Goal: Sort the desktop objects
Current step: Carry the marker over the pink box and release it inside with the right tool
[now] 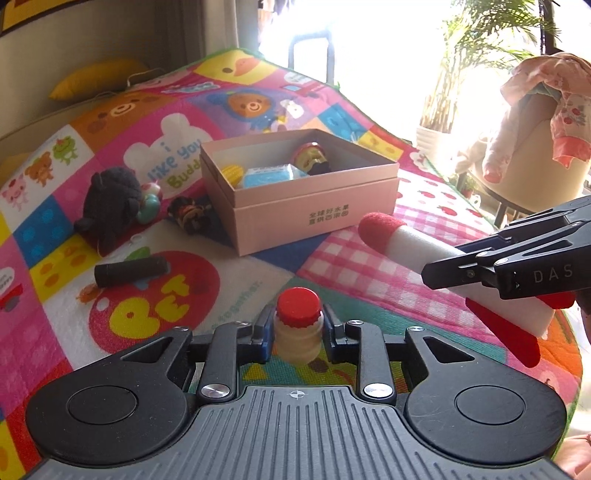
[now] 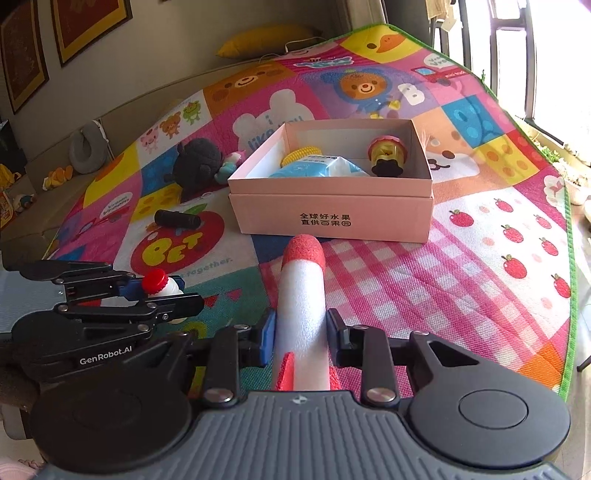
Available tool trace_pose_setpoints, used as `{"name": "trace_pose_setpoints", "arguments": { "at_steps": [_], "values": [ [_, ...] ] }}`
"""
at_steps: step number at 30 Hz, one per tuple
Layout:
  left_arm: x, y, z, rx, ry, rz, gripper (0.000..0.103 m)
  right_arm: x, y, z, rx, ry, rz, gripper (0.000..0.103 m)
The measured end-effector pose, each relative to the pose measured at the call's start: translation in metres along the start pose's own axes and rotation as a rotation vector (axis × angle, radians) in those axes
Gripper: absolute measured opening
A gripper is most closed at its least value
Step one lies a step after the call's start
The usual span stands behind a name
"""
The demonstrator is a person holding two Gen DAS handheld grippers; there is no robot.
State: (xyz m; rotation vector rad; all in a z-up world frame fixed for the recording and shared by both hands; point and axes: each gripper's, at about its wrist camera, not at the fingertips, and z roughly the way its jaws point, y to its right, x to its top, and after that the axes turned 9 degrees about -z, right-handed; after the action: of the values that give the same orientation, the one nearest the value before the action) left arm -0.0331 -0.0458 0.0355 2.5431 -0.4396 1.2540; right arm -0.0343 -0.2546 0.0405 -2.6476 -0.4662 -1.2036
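Left claw (image 1: 297, 334) clamped on a small bottle (image 1: 298, 326): white body, red cap, upright between the pads, lifted just off the mat. Right claw (image 2: 300, 330) clamped on a foam rocket (image 2: 303, 295): white body, red nose pointing at the box, red fins back by the claw body. Both grips confirmed from the opposite camera: left claw (image 2: 162, 295) with bottle (image 2: 160, 286) at lower left of the right view, right claw (image 1: 454, 273) with rocket (image 1: 402, 240) at right of the left view.

Surface is a play mat (image 1: 369, 266), big cartoon patchwork: bears, duck, apples, pink check. No bench, it lies on the floor.

Pink box (image 2: 332, 214), open top, sits mid-mat ahead of both claws, dark print on the front wall. Inside: blue-and-white pack (image 2: 314, 166), yellow ribbed toy (image 2: 301, 153) behind it, a red-and-yellow toy with a black base (image 2: 386, 155) to the right.

Left of the box on the mat: black plush (image 1: 109, 206), a small pale green-and-red toy (image 1: 151, 197) touching it, a dark figure (image 1: 190, 214) near the box corner. Black cylinder (image 1: 131, 271) lies flat on the apple print, well apart from the box.

Room: yellow cushion (image 2: 266, 38) past the mat's far edge, framed pictures (image 2: 88, 22) on the wall, grey neck pillow (image 2: 88, 147) at left. Bright window with a palm (image 1: 491, 48) at right, a chair draped with clothes (image 1: 546, 122) beside it.
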Motion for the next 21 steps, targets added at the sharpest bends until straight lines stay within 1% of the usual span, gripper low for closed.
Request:
{"name": "trace_pose_setpoints", "arguments": {
  "at_steps": [4,6,10,12,15,18,20,21],
  "values": [
    [0.005,0.010,-0.021,-0.013,0.047,0.051,0.029,-0.003,0.000,-0.030,-0.004,0.028,0.004,0.028],
    [0.012,0.015,-0.028,-0.016,0.072,0.069,0.029,-0.001,0.001,-0.046,-0.004,0.056,0.011,0.028],
    [0.041,0.025,-0.037,0.002,0.154,0.150,0.029,0.019,0.010,-0.080,-0.012,0.157,0.025,0.028],
    [0.061,0.028,-0.035,0.014,0.199,0.183,0.029,0.032,0.017,-0.088,-0.015,0.195,0.027,0.028],
    [0.096,0.028,-0.021,0.020,0.251,0.185,0.029,0.058,0.030,-0.091,-0.043,0.248,0.029,0.028],
    [0.132,0.026,0.005,-0.016,0.276,0.169,0.030,0.085,0.044,-0.084,-0.082,0.301,0.036,0.028],
    [0.152,0.023,0.030,-0.038,0.277,0.148,0.032,0.101,0.051,-0.078,-0.093,0.333,0.036,0.028],
    [0.160,0.019,0.043,-0.054,0.262,0.128,0.041,0.110,0.055,-0.072,-0.100,0.342,0.034,0.028]
  ]
}}
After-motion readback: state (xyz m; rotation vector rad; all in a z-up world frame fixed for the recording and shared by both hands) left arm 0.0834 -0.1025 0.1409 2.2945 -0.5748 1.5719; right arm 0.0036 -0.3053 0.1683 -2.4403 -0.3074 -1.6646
